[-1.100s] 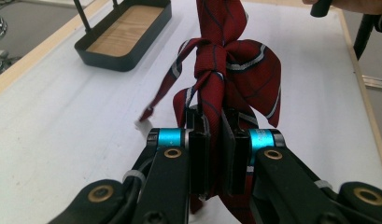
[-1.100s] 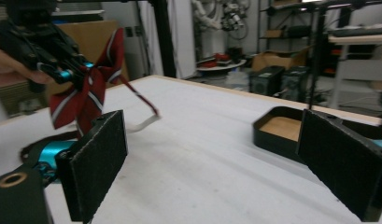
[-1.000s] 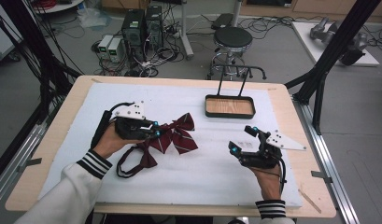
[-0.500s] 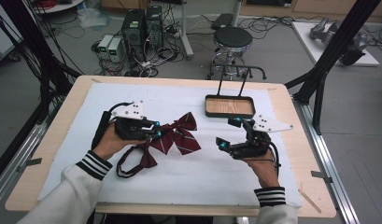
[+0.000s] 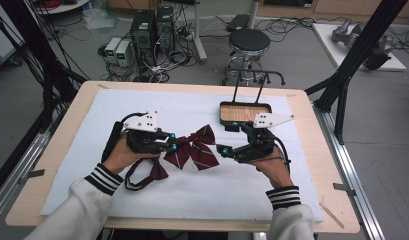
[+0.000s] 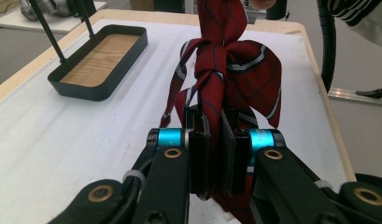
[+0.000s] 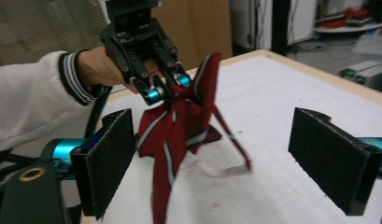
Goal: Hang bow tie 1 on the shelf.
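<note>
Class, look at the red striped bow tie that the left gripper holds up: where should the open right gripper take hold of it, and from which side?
Probably the free wing of the bow tie, approached from the tray side. The left gripper is already shut on the opposite wing, and the free wing points toward the right gripper, whose jaws have just been closing slightly, with nothing between them.

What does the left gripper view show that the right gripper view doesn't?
Only the left gripper view: the black wooden-bottomed tray on the white mat, and the left claw clamped shut on the red striped bow tie, seen close up.

Only the right gripper view: the right claw with pads spread wide and nothing between them, plus the person's sleeve with its striped cuff.

Both: the bow tie and the white table cover.
</note>
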The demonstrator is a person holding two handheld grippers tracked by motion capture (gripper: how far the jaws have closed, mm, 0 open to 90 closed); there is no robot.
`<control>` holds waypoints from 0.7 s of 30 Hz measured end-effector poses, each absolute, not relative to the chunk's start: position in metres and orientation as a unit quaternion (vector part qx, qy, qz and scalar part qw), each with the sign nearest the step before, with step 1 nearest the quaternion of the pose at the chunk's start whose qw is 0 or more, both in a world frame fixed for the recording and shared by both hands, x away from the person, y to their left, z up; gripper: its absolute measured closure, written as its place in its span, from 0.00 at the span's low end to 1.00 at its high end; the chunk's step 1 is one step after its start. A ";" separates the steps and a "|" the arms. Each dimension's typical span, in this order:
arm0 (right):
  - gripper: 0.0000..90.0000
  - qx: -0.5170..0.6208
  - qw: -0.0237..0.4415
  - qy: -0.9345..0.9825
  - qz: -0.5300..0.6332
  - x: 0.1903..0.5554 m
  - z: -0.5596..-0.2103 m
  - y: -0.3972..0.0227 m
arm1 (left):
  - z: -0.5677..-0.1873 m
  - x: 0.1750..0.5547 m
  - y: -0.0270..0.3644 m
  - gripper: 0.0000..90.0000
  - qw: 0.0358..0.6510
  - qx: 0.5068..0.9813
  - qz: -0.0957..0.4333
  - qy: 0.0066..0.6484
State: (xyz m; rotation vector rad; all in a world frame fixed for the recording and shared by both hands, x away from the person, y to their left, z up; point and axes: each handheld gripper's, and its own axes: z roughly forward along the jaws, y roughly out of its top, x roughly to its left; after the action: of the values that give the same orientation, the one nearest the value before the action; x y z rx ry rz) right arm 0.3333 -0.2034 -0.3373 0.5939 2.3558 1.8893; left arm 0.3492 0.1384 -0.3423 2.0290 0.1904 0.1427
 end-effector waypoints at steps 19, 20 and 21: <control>0.52 0.143 -0.002 0.818 0.558 0.343 -0.331 -0.167 | -0.339 0.344 0.134 0.92 0.525 0.846 0.064 0.069; 0.54 0.143 -0.003 0.819 0.555 0.343 -0.332 -0.166 | -0.339 0.344 0.134 0.92 0.525 0.846 0.064 0.068; 0.58 0.142 -0.001 0.821 0.554 0.343 -0.332 -0.166 | -0.339 0.343 0.134 0.92 0.524 0.846 0.065 0.067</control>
State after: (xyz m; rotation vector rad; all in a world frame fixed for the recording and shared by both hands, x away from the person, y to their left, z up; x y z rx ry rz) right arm 0.3434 -0.1656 -0.3322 0.4459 2.5801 1.7406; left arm 0.3430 0.1339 -0.3390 2.0250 0.1609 0.1561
